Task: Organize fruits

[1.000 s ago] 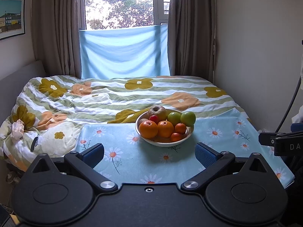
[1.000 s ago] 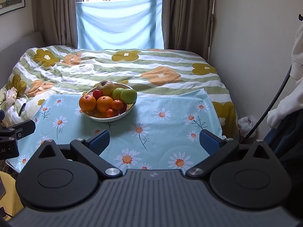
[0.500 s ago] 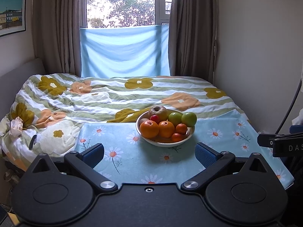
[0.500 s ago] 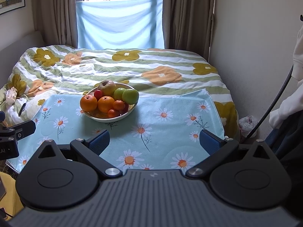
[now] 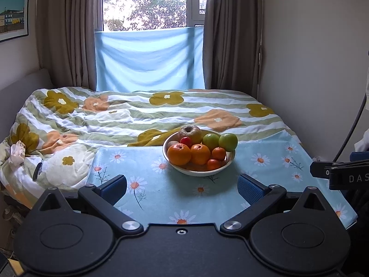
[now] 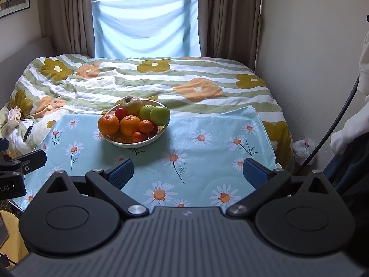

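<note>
A white bowl heaped with fruit stands on a pale blue daisy cloth spread on the bed. It holds two big oranges, small tangerines, two green apples, a brownish apple and a small red fruit. My left gripper is open, short of the bowl, nothing between its blue pads. My right gripper is open too, nearer than the bowl and to its right, empty.
A flowered duvet covers the bed behind the cloth. A wall runs along the right, curtains and a window at the back. A black cable and a person's white sleeve are at the right edge.
Both cameras have drifted slightly; the bowl sits a little lower in the left view and a bit further right in the right view. Both grippers stayed open.
</note>
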`<state>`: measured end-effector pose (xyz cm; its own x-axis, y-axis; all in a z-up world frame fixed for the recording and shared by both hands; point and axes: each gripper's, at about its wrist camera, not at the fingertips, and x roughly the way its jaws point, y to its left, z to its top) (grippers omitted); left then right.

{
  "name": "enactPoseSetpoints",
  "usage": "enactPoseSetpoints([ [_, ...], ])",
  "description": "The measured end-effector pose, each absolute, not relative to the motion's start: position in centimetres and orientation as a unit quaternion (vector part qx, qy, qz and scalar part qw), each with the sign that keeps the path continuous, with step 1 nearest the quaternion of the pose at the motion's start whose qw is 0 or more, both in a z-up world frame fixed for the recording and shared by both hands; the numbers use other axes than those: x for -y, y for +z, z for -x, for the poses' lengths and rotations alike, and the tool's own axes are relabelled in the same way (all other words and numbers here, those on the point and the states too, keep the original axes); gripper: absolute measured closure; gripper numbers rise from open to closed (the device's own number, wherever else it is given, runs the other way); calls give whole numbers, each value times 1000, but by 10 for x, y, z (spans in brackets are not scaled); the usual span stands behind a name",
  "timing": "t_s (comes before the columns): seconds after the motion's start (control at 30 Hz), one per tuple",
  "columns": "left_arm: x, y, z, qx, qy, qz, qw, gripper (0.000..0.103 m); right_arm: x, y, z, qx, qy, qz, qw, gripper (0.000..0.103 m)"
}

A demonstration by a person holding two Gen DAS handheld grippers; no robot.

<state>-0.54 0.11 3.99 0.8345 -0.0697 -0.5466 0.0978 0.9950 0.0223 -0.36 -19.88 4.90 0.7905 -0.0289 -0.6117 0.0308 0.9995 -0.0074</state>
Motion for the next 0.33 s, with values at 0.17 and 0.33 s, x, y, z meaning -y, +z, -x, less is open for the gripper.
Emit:
enactPoseSetpoints([
  [0.17, 0, 39, 3, -282, -32, -36, 958, 0, 198, 49, 4, -323, -16, -2, 946, 0],
  [0.33, 0, 38, 1, -278, -32, -36, 959, 0, 196, 47, 2, -325, -17, -3, 945, 0],
])
